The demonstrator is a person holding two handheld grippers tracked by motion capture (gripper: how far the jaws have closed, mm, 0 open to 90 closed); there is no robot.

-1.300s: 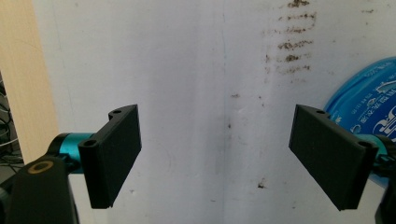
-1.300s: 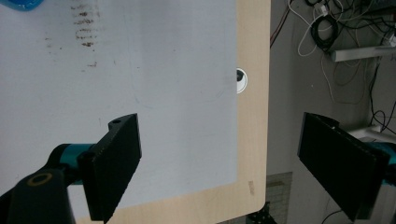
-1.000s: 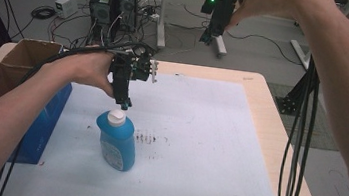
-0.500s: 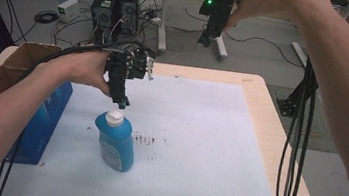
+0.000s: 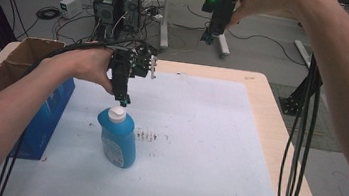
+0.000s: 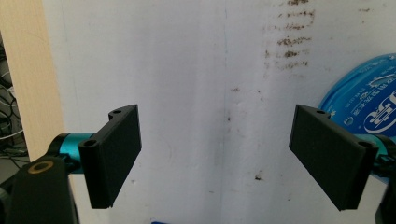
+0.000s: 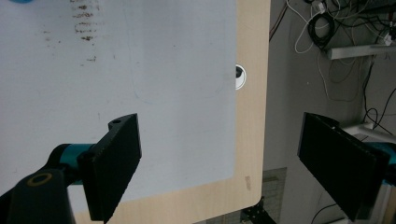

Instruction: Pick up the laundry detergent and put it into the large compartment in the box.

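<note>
A blue bottle (image 5: pixel 118 141) with a white cap (image 5: pixel 117 113) is stood upright on the white mat (image 5: pixel 197 141), left of centre, beside a blue box (image 5: pixel 43 122). The left gripper (image 5: pixel 123 100) is held just above the cap, jaws spread wide. The right gripper (image 5: pixel 211 32) is raised high at the far side, jaws also spread with nothing between.

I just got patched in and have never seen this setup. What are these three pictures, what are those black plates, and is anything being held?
No robot here: a person holds a two-jaw gripper in each hand. The high view looks down on the table from above. The other two views come from cameras riding on each gripper; the black plates are its own jaws. The left gripper hangs just above the white cap of a blue bottle, jaws wide apart, holding nothing. The right gripper is also open and empty, raised high over the table's far edge. A white sheet with brown stains covers the table; a blue box stands at the left.
</note>
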